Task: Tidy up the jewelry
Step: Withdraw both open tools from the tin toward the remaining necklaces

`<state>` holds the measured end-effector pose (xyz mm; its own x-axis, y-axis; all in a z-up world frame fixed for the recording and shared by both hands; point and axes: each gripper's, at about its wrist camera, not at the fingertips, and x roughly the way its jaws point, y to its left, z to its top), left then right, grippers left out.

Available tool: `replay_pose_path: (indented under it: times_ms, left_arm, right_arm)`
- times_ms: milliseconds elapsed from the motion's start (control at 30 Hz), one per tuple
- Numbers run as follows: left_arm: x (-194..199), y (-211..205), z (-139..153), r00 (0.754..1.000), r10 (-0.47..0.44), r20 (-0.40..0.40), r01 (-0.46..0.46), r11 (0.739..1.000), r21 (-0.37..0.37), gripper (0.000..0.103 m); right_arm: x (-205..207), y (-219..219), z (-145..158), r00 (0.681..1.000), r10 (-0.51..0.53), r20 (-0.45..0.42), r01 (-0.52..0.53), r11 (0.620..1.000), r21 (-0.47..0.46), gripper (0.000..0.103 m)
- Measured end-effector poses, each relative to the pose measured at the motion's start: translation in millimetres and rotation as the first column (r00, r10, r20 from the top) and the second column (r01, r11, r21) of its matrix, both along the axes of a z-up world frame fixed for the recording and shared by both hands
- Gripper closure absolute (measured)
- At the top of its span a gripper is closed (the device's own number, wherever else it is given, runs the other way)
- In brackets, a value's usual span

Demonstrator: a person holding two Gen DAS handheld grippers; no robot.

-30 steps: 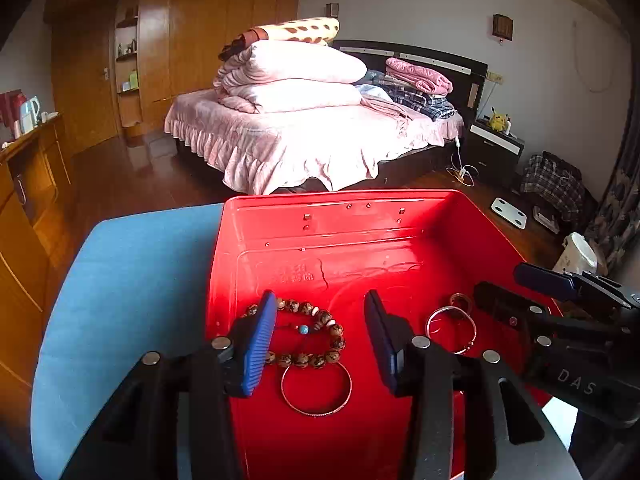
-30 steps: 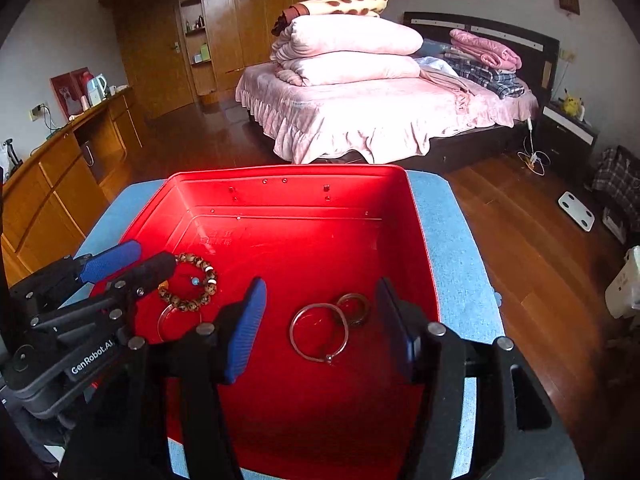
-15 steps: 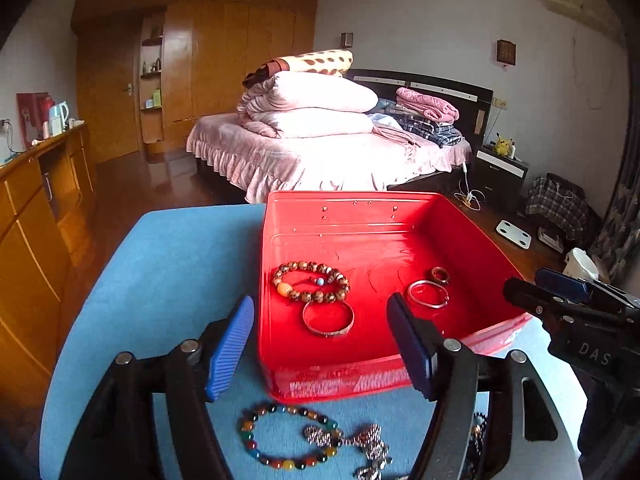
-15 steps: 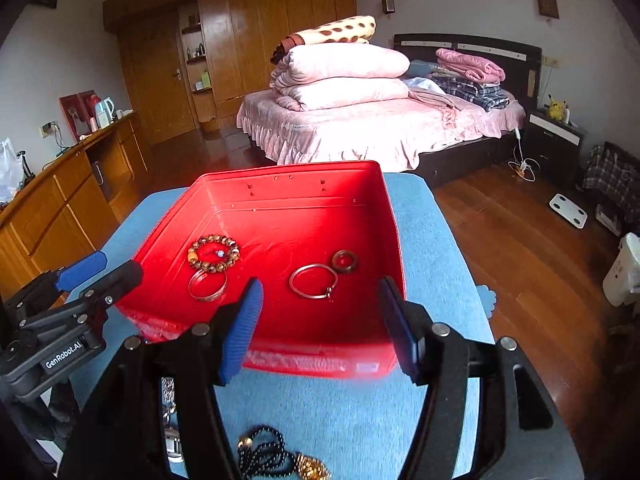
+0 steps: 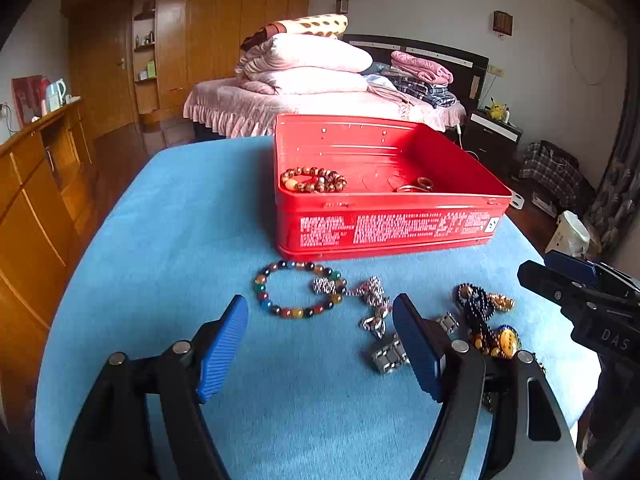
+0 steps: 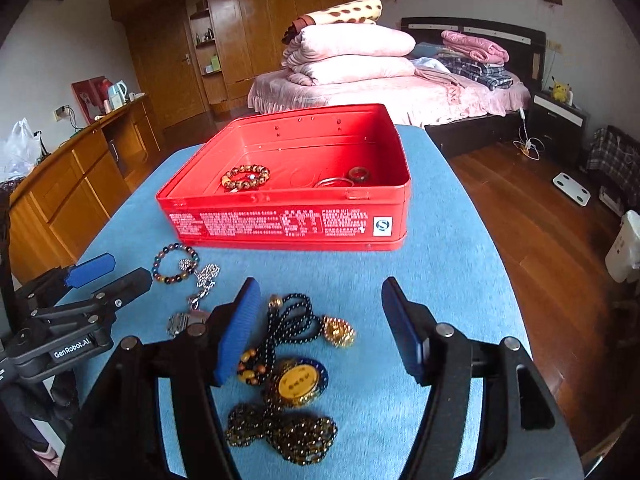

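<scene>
A red tin box [image 5: 392, 228] [image 6: 288, 224] stands on the blue table and holds a brown bead bracelet [image 5: 313, 179] [image 6: 245, 176], a silver bangle [image 6: 332, 181] and a dark ring [image 6: 359, 173]. In front of it lie a multicolour bead bracelet [image 5: 298, 294] [image 6: 175, 263], a silver chain [image 5: 372, 306] [image 6: 202, 282] and black bead necklaces with gold pendants [image 5: 486, 320] [image 6: 296, 344]. My left gripper [image 5: 320, 344] is open and empty above the multicolour bracelet. My right gripper [image 6: 318, 332] is open and empty over the black necklaces.
The blue cloth table [image 5: 168, 248] ends at the right above a wooden floor [image 6: 532, 240]. A wooden cabinet [image 5: 36, 184] runs along the left. A bed [image 6: 380, 88] with pink bedding is behind the box.
Both grippers have pulled back and down from over the red box to the near side of the table. The loose jewelry in front of the box has come into view.
</scene>
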<state>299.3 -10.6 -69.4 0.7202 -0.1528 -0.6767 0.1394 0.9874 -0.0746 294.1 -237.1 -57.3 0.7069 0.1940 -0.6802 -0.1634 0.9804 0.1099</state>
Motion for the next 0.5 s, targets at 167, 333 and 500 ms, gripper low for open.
replay_pose_path:
  times_ms: [167,333,500]
  left_arm:
    - [-20,6,-6,1.000,0.012,-0.007,-0.012,1.000,0.009,0.029]
    - [-35,11,-12,0.999,0.017,-0.028,-0.016,1.000,0.014,0.029]
    - [-44,12,-22,0.997,0.018,-0.069,-0.017,1.000,0.014,0.029]
  right_arm:
    - [-22,4,-10,1.000,0.012,-0.020,-0.012,1.000,-0.012,0.040]
    - [-40,4,-20,0.999,0.014,-0.044,-0.015,1.000,-0.023,0.036]
    - [-53,7,-29,0.997,0.015,-0.076,-0.018,0.999,-0.035,0.033]
